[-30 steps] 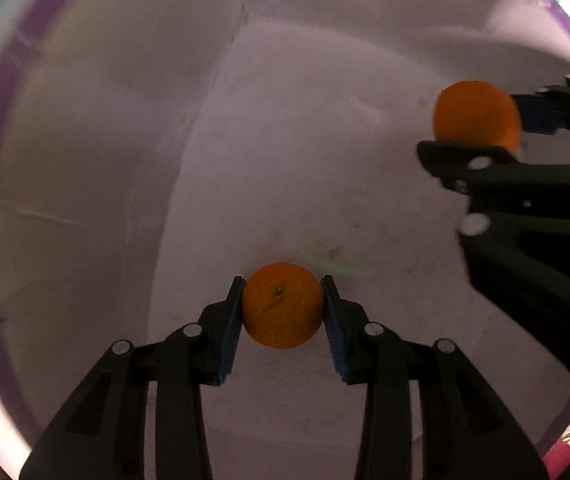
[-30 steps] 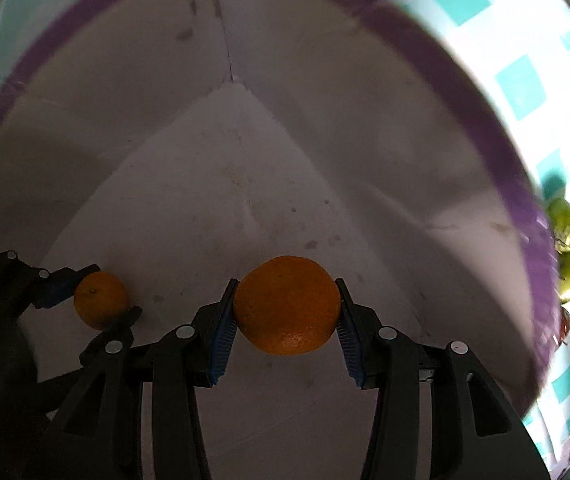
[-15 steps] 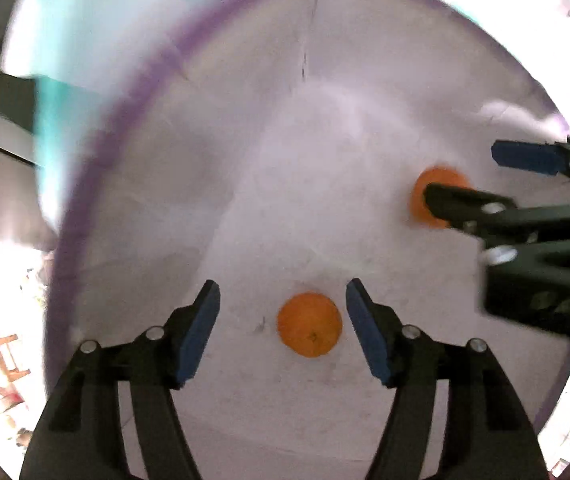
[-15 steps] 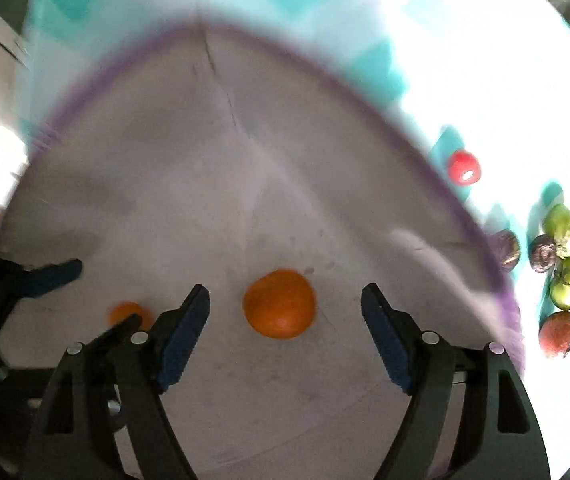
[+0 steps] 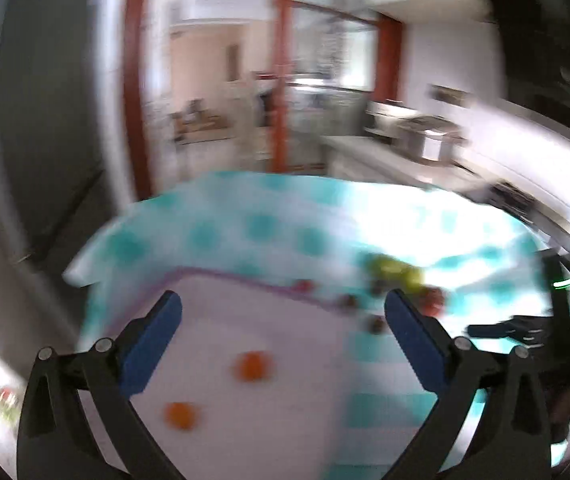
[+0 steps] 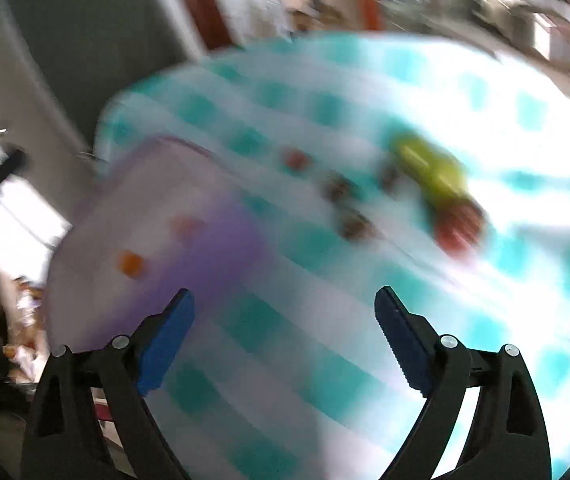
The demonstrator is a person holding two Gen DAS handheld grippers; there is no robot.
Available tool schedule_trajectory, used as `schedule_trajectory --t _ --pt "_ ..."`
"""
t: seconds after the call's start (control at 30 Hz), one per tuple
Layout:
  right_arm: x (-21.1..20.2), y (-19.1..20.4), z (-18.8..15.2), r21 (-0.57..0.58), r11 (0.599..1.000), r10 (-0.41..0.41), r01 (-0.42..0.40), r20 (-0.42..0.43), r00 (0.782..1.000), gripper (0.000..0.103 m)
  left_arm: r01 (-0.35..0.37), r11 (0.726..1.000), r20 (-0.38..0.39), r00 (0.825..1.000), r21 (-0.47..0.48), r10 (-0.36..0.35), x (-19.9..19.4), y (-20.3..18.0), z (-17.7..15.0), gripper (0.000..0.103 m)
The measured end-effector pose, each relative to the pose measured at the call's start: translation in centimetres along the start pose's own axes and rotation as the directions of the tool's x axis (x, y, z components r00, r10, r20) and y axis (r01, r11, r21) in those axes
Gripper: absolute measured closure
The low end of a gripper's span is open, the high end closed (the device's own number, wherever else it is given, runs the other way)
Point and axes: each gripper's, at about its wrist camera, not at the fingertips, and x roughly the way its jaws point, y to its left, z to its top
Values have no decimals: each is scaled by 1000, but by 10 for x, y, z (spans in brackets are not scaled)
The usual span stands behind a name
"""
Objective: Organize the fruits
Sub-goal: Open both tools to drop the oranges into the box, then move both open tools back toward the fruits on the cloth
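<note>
Both views are motion-blurred. Two oranges lie in the purple-rimmed white bin (image 5: 213, 276): one orange (image 5: 253, 366) in the middle, another orange (image 5: 181, 415) nearer me. My left gripper (image 5: 283, 340) is open and empty, raised above the bin. My right gripper (image 6: 285, 336) is open and empty above the checked tablecloth, right of the bin (image 6: 165, 184); both oranges (image 6: 131, 263) show in it. Green fruits (image 6: 433, 168), a red fruit (image 6: 459, 226) and dark small fruits (image 6: 355, 222) lie on the cloth. The right gripper's body (image 5: 525, 330) shows at the left view's right edge.
The table carries a teal-and-white checked cloth (image 6: 325, 100). A small red fruit (image 6: 296, 158) lies near the bin's far side. Behind the table are a red-framed doorway (image 5: 281, 80) and a kitchen counter with metal pots (image 5: 425, 140).
Both grippers opened and let go of their oranges in the bin, then rose and pulled back out of it. The right gripper swung right over the cloth.
</note>
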Motion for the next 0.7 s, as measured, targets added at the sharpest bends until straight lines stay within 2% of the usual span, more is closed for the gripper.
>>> schedule_trajectory --t 0.03,0.07,0.1,0.23,0.27,0.33,0.37,0.47,0.57,0.7 --pt "1 -16 -10 26 999 -34 34 -18 999 15 50 998 -37 998 37 -49 6 -27 -4 1" --pt "2 -42 -22 62 995 -80 83 -41 996 15 118 990 -103 989 77 -110 20 -56 -8 1" --pt "4 -63 -33 83 990 -106 111 -55 993 15 154 983 -156 978 101 -137 31 -78 -13 1" --pt "12 -123 -66 134 977 -155 167 -98 983 15 219 955 -268 950 201 -161 62 -146 -42 1" --pt "14 -128 -68 135 976 -155 169 -107 982 15 218 948 -298 944 231 -144 82 -159 -51 1" --pt "28 -139 -72 126 978 -153 168 -125 980 15 196 956 -356 928 218 -109 107 -167 -66 1" --pt "35 -143 -72 115 979 -154 169 -132 979 15 169 968 -395 915 185 -84 125 -165 -74 1" --pt "60 -145 -61 67 983 -160 170 -135 978 15 58 991 -455 891 117 1 151 -148 -97 2" --pt "83 -142 -41 34 987 -153 158 -114 982 15 -4 993 -498 865 119 63 174 -137 -113 2" --pt "110 -132 -6 -1 989 -149 149 -75 986 15 -2 988 -520 850 153 82 187 -136 -122 2"
